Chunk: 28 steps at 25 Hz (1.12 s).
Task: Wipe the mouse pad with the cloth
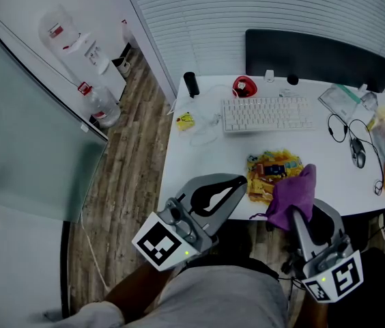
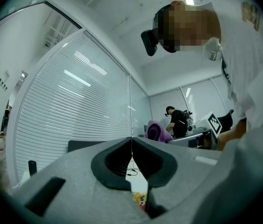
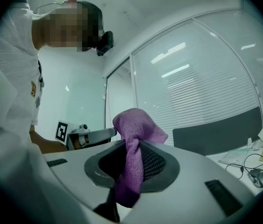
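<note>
While the right gripper (image 1: 300, 214) clamps the purple cloth (image 1: 293, 191) above the patterned mouse pad (image 1: 269, 172) beyond its tips, left gripper (image 1: 239, 182) pinched empty, that unpinned pad could skid off the desk (image 1: 206, 162).

Over the near edge of the white desk (image 1: 199, 162), the right gripper (image 1: 296, 217) pinches a bunched purple cloth (image 1: 295, 193), which overlaps the right part of a yellow patterned mouse pad (image 1: 266, 171). The left gripper (image 1: 239, 181), tips together, points at the pad's left edge. Beyond lie a white keyboard (image 1: 267, 113) and, further right, a wired mouse (image 1: 358, 157).
</note>
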Each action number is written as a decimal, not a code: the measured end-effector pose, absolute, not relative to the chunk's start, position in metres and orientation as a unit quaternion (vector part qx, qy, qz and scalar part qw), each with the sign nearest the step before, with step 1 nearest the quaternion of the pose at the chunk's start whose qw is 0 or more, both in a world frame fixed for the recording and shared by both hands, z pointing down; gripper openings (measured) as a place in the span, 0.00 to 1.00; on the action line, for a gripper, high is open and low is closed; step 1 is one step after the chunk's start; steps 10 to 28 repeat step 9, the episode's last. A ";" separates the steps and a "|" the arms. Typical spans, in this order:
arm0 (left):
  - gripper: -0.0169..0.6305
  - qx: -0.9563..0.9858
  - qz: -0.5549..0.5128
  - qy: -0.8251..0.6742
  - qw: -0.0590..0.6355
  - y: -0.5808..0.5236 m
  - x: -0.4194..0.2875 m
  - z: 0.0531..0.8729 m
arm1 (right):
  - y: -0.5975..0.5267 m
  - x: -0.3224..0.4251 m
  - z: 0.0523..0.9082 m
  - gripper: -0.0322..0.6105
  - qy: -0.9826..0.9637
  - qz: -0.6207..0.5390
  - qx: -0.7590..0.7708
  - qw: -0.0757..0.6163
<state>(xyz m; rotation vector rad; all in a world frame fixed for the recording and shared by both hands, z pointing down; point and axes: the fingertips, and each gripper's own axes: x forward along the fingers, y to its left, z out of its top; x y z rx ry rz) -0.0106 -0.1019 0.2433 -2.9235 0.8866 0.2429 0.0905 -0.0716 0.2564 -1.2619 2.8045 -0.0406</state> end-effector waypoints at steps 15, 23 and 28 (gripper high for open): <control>0.05 -0.953 0.077 0.291 0.039 -0.103 -0.013 0.246 | -0.073 0.089 0.258 0.15 0.911 -0.014 -0.411 0.033; 0.05 -0.953 0.077 0.291 0.039 -0.103 -0.013 0.246 | -0.073 0.089 0.258 0.15 0.911 -0.014 -0.411 0.033; 0.05 -0.953 0.077 0.291 0.039 -0.103 -0.013 0.246 | -0.073 0.089 0.258 0.15 0.911 -0.014 -0.411 0.033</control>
